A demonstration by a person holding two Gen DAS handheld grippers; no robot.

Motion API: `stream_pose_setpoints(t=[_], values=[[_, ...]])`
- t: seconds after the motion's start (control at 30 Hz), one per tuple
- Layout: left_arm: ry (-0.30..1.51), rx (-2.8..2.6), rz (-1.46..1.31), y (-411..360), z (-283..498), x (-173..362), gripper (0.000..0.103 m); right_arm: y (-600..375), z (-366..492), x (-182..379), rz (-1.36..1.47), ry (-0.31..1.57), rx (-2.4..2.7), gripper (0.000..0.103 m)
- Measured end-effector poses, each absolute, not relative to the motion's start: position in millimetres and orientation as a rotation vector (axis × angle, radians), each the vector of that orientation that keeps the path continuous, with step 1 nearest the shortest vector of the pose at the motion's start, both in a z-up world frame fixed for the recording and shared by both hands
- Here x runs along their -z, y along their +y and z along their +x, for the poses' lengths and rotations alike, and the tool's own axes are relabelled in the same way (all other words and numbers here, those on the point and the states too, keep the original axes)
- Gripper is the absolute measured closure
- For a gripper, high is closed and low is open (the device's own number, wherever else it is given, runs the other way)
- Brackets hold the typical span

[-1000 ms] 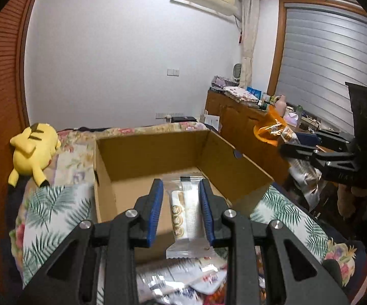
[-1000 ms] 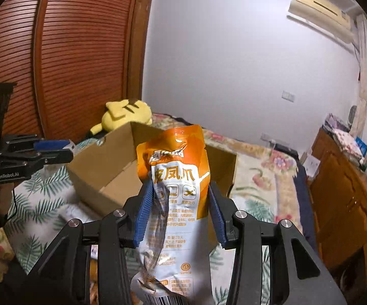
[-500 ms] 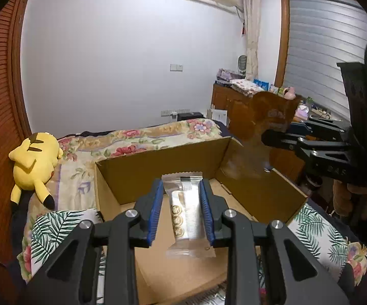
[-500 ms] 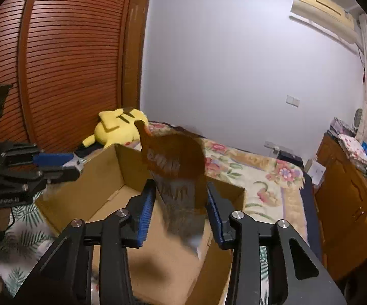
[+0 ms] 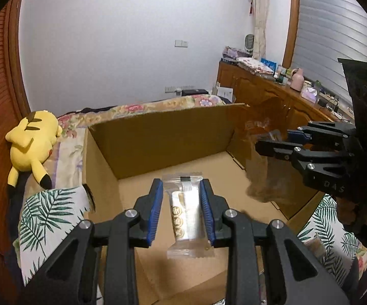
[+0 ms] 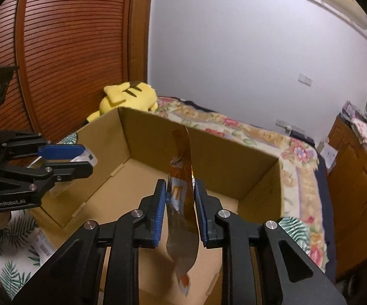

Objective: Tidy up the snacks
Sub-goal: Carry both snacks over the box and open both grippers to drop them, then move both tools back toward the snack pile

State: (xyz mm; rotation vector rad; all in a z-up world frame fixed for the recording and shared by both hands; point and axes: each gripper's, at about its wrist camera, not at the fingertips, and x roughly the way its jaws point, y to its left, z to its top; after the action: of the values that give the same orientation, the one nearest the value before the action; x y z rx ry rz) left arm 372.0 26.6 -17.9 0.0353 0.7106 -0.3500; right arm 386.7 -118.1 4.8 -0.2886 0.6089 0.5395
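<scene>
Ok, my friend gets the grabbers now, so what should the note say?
Left gripper: shut on a clear plastic snack packet with a white bar and gold circles, held over the open brown cardboard box.
Right gripper: shut on an orange foil snack bag, also over the box; the bag looks blurred.
Done: both snacks carried above the box, whose visible floor is bare.
Left: lower and release both, then fetch the packets lying on the leaf-print bedspread.
</scene>
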Motion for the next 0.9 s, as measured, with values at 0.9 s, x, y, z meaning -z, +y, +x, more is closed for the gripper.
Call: stream_pose_setpoints(t=[0.9], values=[[0.785,0.237,0.050,42,330,-3,0.048,-113,348,1,-0.178,0.710,-0.608,0.062]])
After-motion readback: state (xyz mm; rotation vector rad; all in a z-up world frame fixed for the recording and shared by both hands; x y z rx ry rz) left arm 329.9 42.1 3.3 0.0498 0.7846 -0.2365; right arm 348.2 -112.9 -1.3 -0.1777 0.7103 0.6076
